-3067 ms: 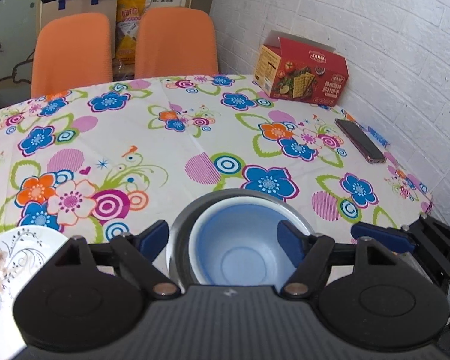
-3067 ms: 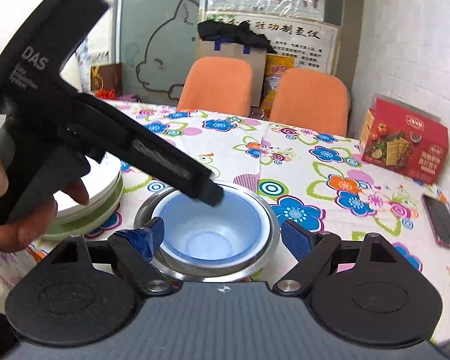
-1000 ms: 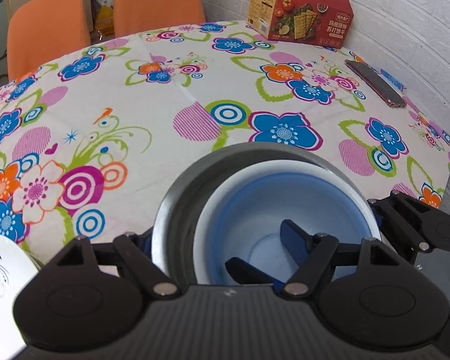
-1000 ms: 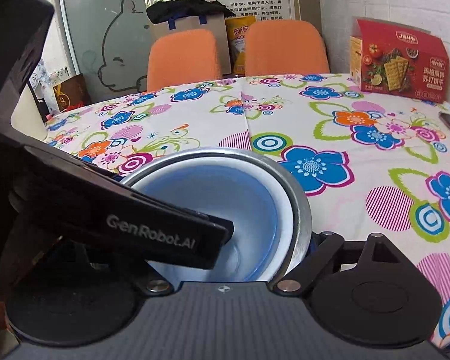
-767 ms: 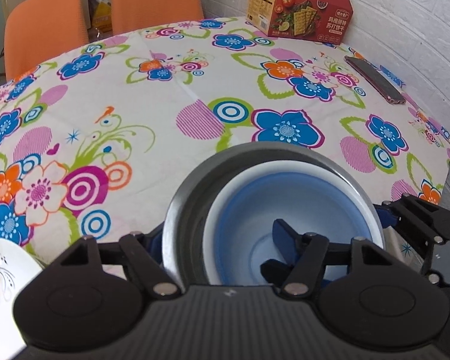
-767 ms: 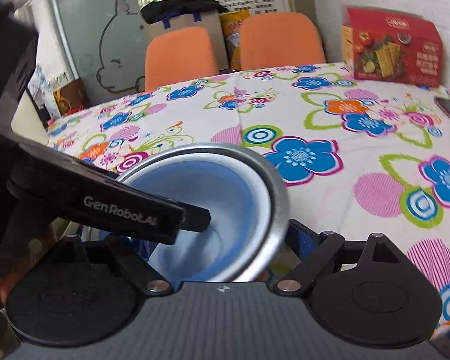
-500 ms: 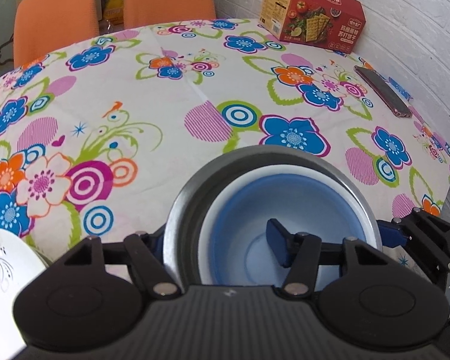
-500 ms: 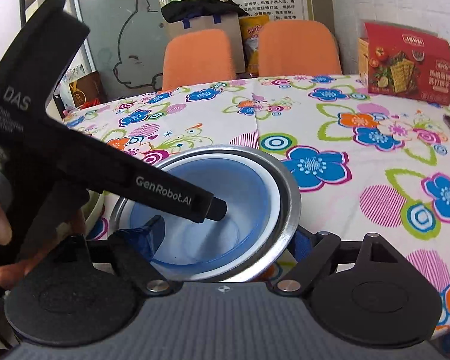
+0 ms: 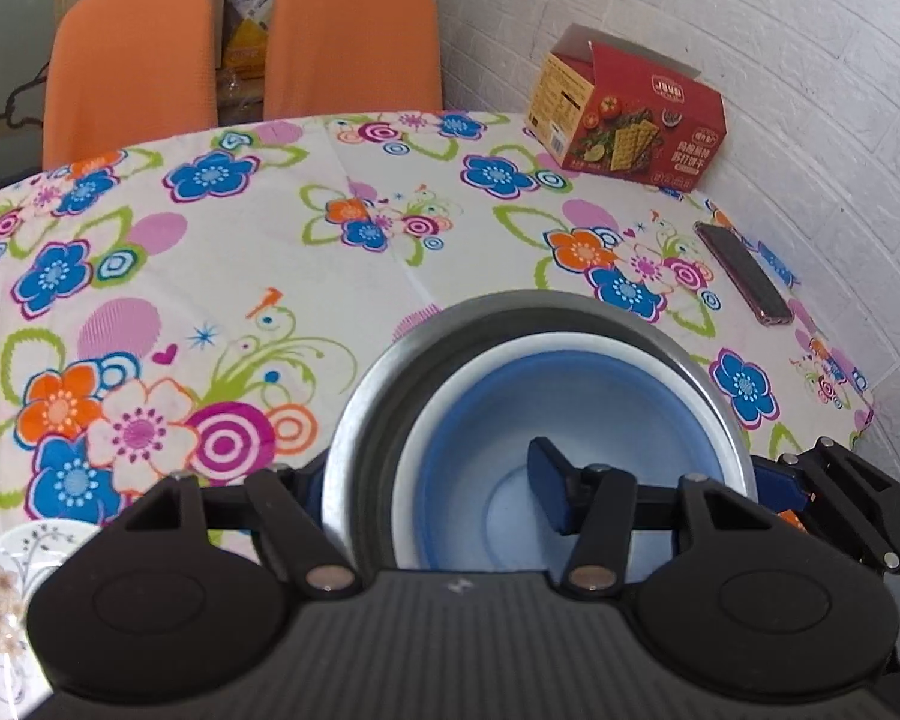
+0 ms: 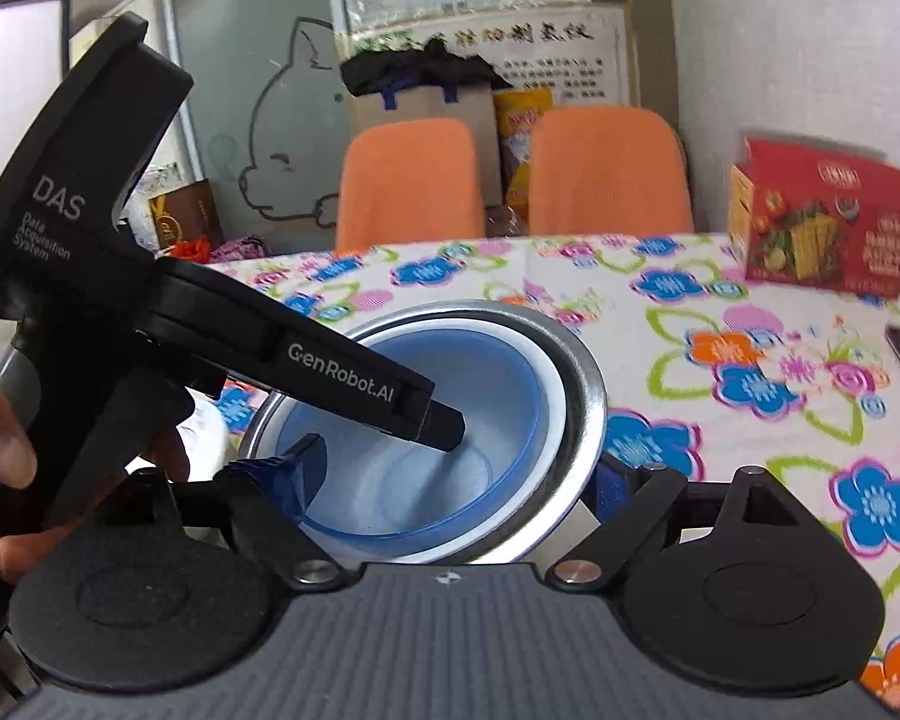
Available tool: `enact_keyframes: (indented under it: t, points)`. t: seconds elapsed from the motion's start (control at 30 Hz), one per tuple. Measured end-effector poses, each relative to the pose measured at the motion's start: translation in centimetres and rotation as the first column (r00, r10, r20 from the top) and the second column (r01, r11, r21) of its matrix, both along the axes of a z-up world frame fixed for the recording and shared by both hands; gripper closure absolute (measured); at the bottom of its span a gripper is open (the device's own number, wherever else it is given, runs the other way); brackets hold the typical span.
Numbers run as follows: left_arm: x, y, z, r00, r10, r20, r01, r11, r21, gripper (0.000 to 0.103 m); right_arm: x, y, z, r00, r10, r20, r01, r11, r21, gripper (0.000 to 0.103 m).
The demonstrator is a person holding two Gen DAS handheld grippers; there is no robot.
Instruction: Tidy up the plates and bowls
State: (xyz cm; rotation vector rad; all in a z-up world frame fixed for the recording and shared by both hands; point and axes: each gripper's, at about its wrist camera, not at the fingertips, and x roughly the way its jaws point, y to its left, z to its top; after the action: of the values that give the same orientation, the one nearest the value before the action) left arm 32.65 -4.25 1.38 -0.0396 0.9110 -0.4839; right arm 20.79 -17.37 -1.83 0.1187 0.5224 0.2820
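Note:
A steel bowl (image 9: 360, 420) holds a white bowl with a blue inside (image 9: 480, 420). In the left wrist view my left gripper (image 9: 426, 480) is shut on the stack's left wall. One finger is inside the blue bowl and the other is hidden outside the steel one. The stack (image 10: 576, 396) is tilted in the right wrist view. My right gripper (image 10: 453, 474) straddles it at full width, its left finger inside and its right finger under the steel rim. A white floral plate (image 9: 0, 600) lies at the near left.
A red cracker box (image 9: 630, 126) and a phone (image 9: 744, 270) lie by the white brick wall on the right. Two orange chairs (image 9: 132, 60) stand behind the flowered tablecloth (image 9: 210, 240). A hand (image 10: 0, 450) holds the left gripper's handle.
The left gripper's fingers have narrowed on the bowls' wall. The stack has moved with it farther over the table and now covers a printed circle. The right gripper's left finger is now inside the bowl.

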Motion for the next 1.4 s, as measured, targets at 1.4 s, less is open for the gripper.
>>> enact_keyframes:
  t: [1.4]
  points:
    - [-13.8,23.4,-0.1,0.764,0.616,0.192,-0.594,0.787,-0.165,0.029,1.6,8.6,-0.7,0.983,0.181,-0.04,-0.16,0.938,0.307,0.028]
